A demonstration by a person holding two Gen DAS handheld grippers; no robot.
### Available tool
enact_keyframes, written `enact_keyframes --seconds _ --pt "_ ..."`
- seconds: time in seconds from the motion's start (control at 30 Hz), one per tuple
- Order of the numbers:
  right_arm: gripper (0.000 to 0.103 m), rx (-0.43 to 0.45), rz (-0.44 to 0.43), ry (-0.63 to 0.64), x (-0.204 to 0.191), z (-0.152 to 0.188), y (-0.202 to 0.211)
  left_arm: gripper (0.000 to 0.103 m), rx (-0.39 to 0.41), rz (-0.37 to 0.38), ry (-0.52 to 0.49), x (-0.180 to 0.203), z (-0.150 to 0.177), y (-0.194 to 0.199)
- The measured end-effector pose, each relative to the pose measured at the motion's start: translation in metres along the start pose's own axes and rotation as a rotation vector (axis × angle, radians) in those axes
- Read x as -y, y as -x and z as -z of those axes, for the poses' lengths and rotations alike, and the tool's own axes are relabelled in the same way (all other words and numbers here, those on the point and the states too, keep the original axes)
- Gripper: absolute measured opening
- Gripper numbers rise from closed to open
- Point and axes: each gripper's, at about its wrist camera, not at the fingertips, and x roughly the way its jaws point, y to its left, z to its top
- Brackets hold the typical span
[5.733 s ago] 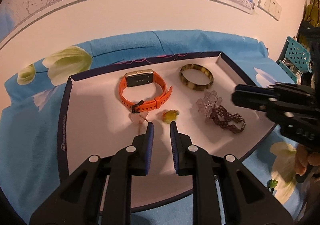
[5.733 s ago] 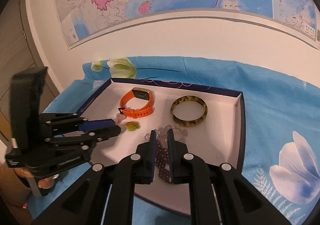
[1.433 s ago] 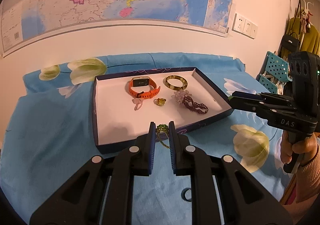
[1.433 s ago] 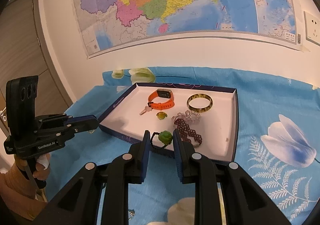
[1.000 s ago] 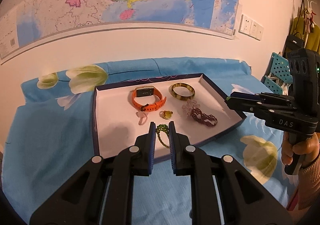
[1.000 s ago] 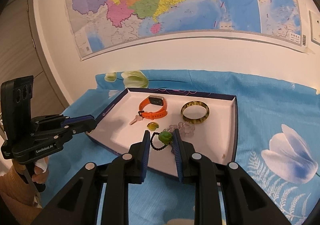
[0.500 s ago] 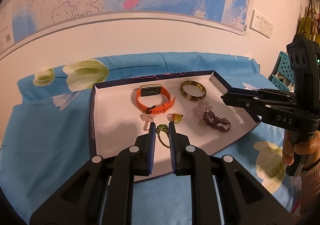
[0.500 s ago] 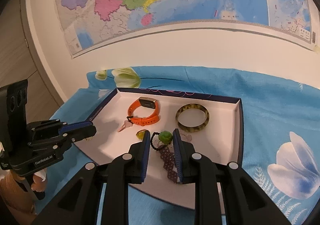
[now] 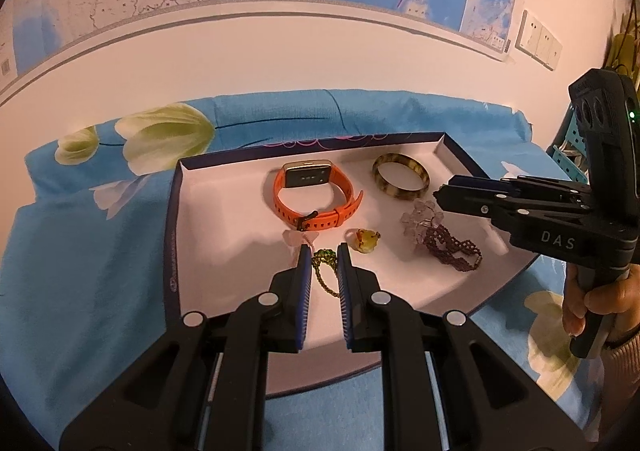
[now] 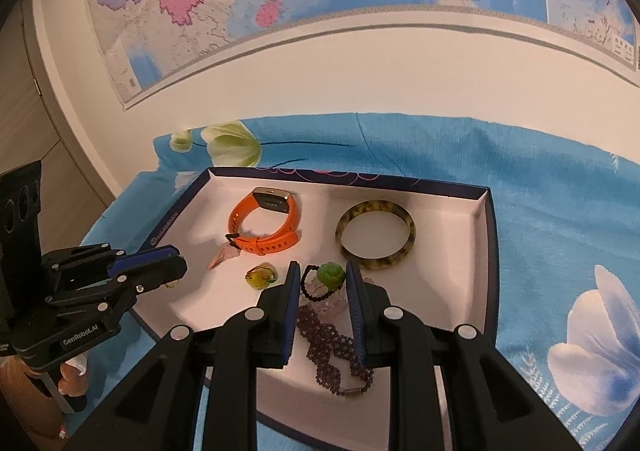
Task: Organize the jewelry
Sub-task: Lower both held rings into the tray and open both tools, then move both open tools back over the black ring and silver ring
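While each of your grippers pinches one piece, five more lie in the tray.

Your left gripper (image 9: 323, 253) pinches a green chain pendant (image 9: 323, 257), its chain hanging between the fingers over the tray (image 9: 224, 211); just past the fingertips sit one pink stone charm (image 9: 298, 237), one yellow ring (image 9: 366, 241) and one orange watch (image 9: 312, 197). Your right gripper (image 10: 320, 279) clamps a green bead bracelet (image 10: 330, 275); one maroon beaded bracelet (image 10: 328, 347) lies under its fingers, one tortoiseshell bangle (image 10: 376, 235) just beyond the right finger. Bare tray floor lies left of your left fingers, up to the rim.
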Motion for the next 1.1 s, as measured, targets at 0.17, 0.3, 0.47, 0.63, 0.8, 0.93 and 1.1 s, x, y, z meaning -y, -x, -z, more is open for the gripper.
enact_keyframes --seconds 0.17,0.3,0.47,0.63,0.8,0.93,1.1 --pt "0.022 -0.016 0.011 -0.006 0.004 -0.002 -0.008 0.014 -0.024 -0.005 0.007 0.000 -0.001 -0.012" --pt "0.022 -0.033 0.027 -0.011 0.007 -0.003 -0.016 0.014 -0.043 -0.011 0.006 0.001 -0.002 -0.022" --pt "0.023 -0.036 0.035 -0.008 0.007 -0.002 -0.019 0.016 -0.058 -0.014 0.010 0.001 -0.003 -0.030" --pt "0.028 -0.010 0.032 -0.012 0.007 -0.001 -0.011 0.024 -0.057 -0.026 0.024 -0.003 -0.001 -0.029" --pt "0.033 0.034 0.028 -0.007 0.002 0.001 0.008 0.034 -0.001 -0.044 0.025 -0.006 -0.002 -0.009" --pt "0.038 0.068 0.005 0.007 -0.005 0.008 0.030 0.040 0.058 -0.049 0.009 -0.004 0.002 0.020" --pt "0.044 0.092 -0.024 0.055 -0.019 0.025 0.058 0.043 0.114 -0.039 -0.019 -0.002 0.016 0.055"
